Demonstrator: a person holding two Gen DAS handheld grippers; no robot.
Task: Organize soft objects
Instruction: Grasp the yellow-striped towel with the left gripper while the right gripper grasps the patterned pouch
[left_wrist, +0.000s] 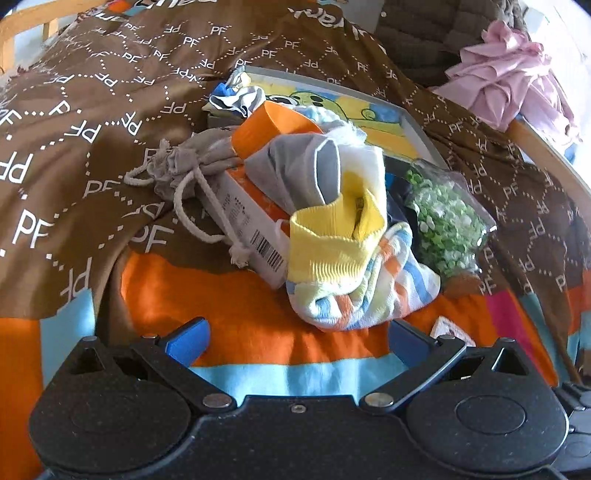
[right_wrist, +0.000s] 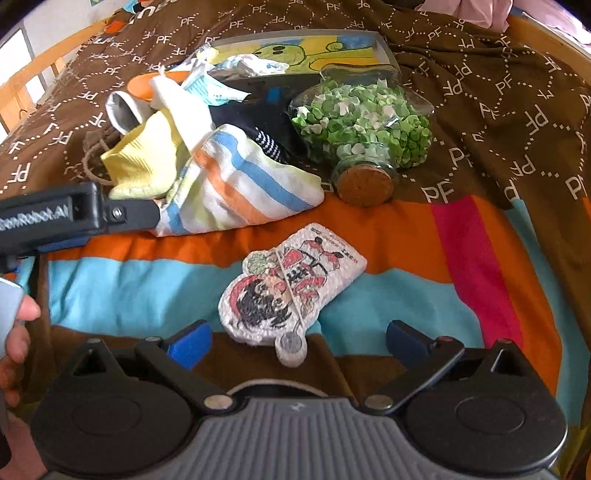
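Left gripper (left_wrist: 297, 341): fingers wide apart, empty, low over the bedspread (left_wrist: 243, 332). Grey drawstring pouch (left_wrist: 192, 162), leftmost, beside a white-orange carton (left_wrist: 255, 229). Striped sock (left_wrist: 362, 280) with yellow cuff (left_wrist: 325, 243), just ahead, long axis slanting right. Cork-stoppered glass jar (right_wrist: 364, 125) on its side, holding green paper bits. Printed cloth pouch (right_wrist: 291, 288), long axis diagonal, before right gripper (right_wrist: 297, 341); fingers spread wide, empty.

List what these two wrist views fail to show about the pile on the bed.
- Left wrist view: the striped sock and yellow sock cover the near end of the barcoded box.
- Right wrist view: the left gripper meets the striped sock; contact hidden.
- Right wrist view: dark items behind the socks, unidentifiable.
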